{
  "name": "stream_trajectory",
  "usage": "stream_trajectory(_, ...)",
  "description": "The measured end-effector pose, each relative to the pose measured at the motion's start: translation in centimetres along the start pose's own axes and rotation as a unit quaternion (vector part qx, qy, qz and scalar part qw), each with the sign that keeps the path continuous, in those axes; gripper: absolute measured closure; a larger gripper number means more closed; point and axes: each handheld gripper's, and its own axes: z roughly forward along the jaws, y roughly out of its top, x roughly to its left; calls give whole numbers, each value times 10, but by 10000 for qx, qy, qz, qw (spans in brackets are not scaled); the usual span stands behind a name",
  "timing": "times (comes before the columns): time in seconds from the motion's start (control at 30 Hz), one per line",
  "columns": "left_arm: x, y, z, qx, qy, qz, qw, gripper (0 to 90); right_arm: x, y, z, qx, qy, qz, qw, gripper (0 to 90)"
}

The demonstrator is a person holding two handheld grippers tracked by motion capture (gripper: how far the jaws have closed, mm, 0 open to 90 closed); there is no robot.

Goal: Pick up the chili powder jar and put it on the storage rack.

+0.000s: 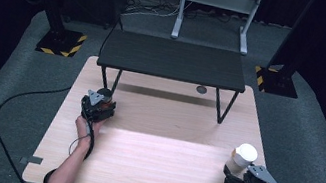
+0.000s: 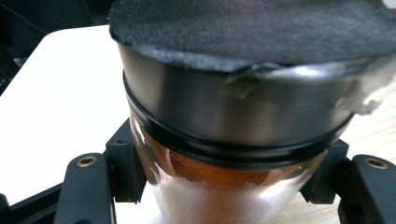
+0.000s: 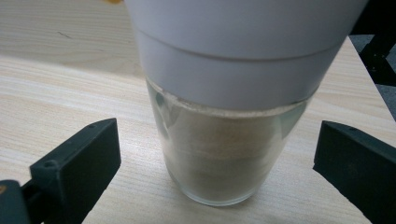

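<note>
A glass jar of orange-red powder with a black and metal lid stands on the wooden table at the left. My left gripper is shut on it, the black jaws pressing the glass from both sides below the lid. At the right edge of the table stands a glass jar of pale powder with a white lid. My right gripper is open around it, jaws wide apart and clear of the glass on each side.
A low black shelf on thin legs spans the table's far side, with a small grey disc under its front edge. A black cable loops over the grey floor at the left. Stands with yellow-black bases flank the table.
</note>
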Motion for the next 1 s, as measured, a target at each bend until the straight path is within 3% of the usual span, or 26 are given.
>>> stream_trajectory(0.27,2,3,-5,-21,-57,107,9999,317,-1,0,0,6,18,4,10000,0)
stream_trajectory(0.37,4,5,-7,-63,-111,5,9999,317,-1,0,0,4,9,14,10000,0)
stream_trajectory(0.7,10,10,-14,-106,-355,-21,9993,317,-1,0,0,6,24,20,10000,0)
stream_trajectory(0.87,11,14,-20,-103,-431,114,9990,316,-1,0,0,13,15,-8,10000,0)
stream_trajectory(1.0,12,16,-23,-126,-482,98,9987,317,0,1,0,15,18,-16,10000,0)
